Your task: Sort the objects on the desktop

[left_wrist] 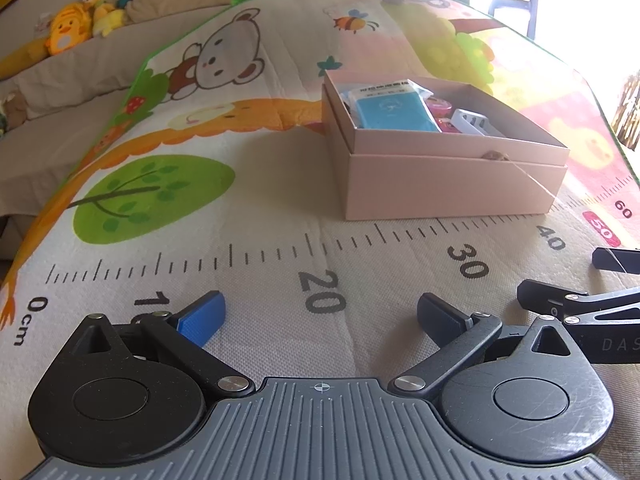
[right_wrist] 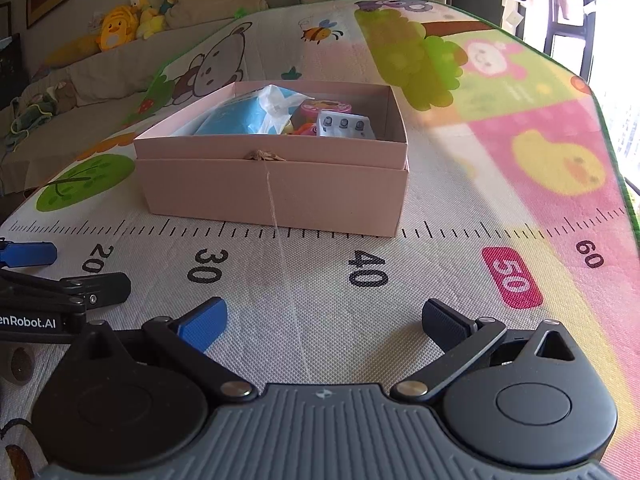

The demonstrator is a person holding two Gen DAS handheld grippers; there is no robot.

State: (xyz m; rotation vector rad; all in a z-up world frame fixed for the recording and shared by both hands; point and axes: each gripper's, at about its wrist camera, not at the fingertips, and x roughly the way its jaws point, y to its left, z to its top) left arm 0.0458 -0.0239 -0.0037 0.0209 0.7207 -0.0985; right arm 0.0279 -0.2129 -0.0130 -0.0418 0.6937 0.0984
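Both the left gripper (left_wrist: 320, 312) and right gripper (right_wrist: 324, 318) gape wide, empty, near the filled pink cardboard box (right_wrist: 276, 192).

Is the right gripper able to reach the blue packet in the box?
Probably yes. The right gripper is open, the pink box has no lid on top, and only bare mat lies between. The blue packet sits on top.

The box (right_wrist: 276, 192) looks like matt pink cardboard, smooth-sided. Under it the play mat (right_wrist: 320, 312) is a printed cloth with a fine woven texture. Inside the box, a blue packet (left_wrist: 390, 114) wears glossy clear plastic wrap, crinkled at its end.
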